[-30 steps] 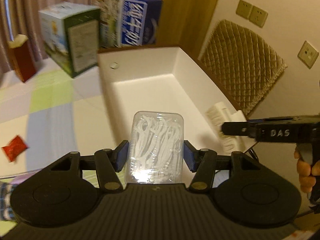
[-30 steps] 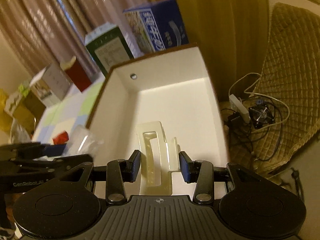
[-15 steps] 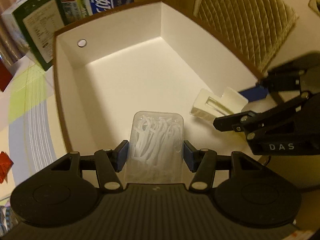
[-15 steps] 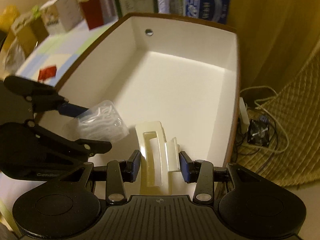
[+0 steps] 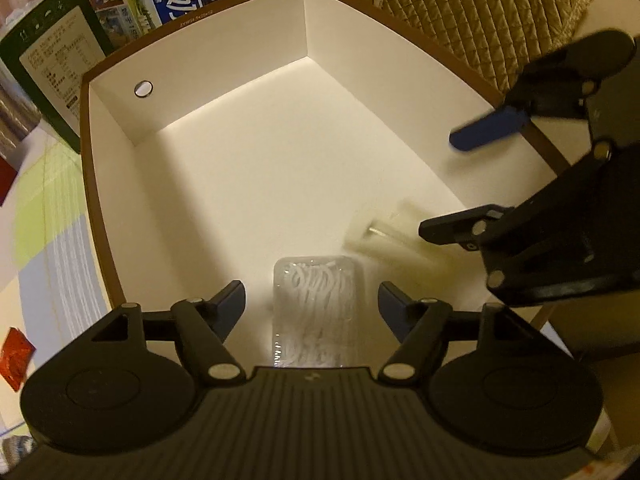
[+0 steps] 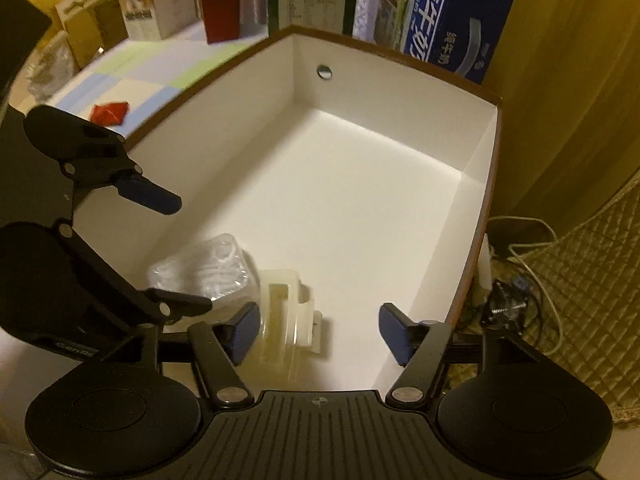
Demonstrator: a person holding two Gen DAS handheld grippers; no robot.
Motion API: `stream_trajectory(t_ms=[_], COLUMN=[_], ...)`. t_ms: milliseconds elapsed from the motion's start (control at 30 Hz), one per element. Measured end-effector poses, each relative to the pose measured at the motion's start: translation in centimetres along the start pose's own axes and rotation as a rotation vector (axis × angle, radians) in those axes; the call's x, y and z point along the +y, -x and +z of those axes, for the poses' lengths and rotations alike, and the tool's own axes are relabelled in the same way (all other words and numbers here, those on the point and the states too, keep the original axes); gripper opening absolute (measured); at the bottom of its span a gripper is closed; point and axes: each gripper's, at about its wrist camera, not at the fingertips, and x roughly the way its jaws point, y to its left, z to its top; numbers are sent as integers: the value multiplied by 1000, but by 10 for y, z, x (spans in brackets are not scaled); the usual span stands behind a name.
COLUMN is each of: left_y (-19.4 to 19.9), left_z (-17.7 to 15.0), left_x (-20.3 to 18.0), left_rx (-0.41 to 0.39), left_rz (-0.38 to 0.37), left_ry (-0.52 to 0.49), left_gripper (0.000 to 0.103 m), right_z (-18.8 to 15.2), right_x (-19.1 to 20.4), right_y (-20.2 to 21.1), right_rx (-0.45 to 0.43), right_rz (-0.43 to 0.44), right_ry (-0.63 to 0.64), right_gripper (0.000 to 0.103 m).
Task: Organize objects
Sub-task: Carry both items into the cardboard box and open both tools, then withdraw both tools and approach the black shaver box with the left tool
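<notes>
Left wrist view: the left gripper (image 5: pixel 311 300) tilts steeply down into the box (image 5: pixel 120 280), its jaws just spread, the floss pack (image 5: pixel 314 308) loose between them near the box floor. Beside it the right gripper (image 6: pixel 316 328) points down likewise, jaws just opened too, the clip (image 6: pixel 286 312) blurred and free between them. Both drops look done; next, lift both clear to fetch more from the table (image 6: pixel 132 64).
</notes>
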Motion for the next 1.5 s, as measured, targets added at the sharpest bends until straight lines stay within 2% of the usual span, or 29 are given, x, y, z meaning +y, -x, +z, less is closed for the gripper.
stream_trajectory(t_ms=[33,167,367,567,833,1233,1500], left_y=[3,13,41,74,109,146,171], left_z=[2,3,-4,-17,-42,-86,-123], left_x=[-1,2,4,16,31,54,80], left_rx=[-3,-31,-86,-141,-176,-213,-228], left_rz=[5,-4,0,8,23,7,0], left_ry=[-2,13,56,157,241,252,263], left_gripper=[77,81,84,85,86,87,88], right_z=[-1,-3,-8,-17,-36,-52,-55], right_x=[-1,-2,-1,2,20,67,107], right_y=[3,17,41,63,86,114,114], right_rx=[-6,-44,-104,-168,-219,-279,-277], right_rz=[3,35,66,82,55,-17,-19], right_ry=[-3,-18,-77,-180,-313,-456,-508], right_gripper=[73,82,91,97,100,101,101])
